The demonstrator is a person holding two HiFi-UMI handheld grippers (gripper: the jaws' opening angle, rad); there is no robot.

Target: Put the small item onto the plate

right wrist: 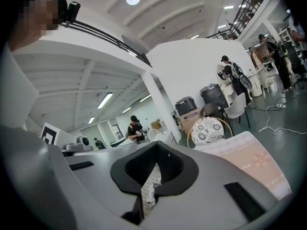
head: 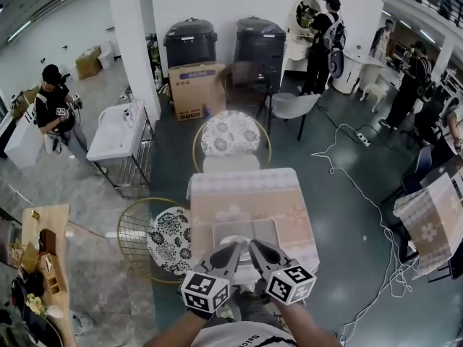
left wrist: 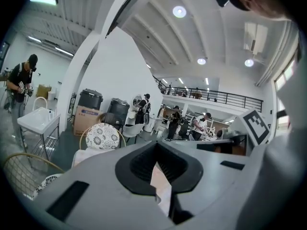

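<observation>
The left tongs (head: 231,251) and the right tongs (head: 259,250) are both held closed, pad against pad. They are seen side by side over the near edge of the desk (head: 289,197). A pale square plate (head: 244,229) lies just ahead of their tips. The small item cannot be made out in any view.

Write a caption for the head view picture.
The left gripper and right gripper hover side by side above the table.

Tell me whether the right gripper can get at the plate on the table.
Probably yes. The right gripper hangs over the near edge of the plate, with nothing between them; its jaws are shut and empty.
</observation>
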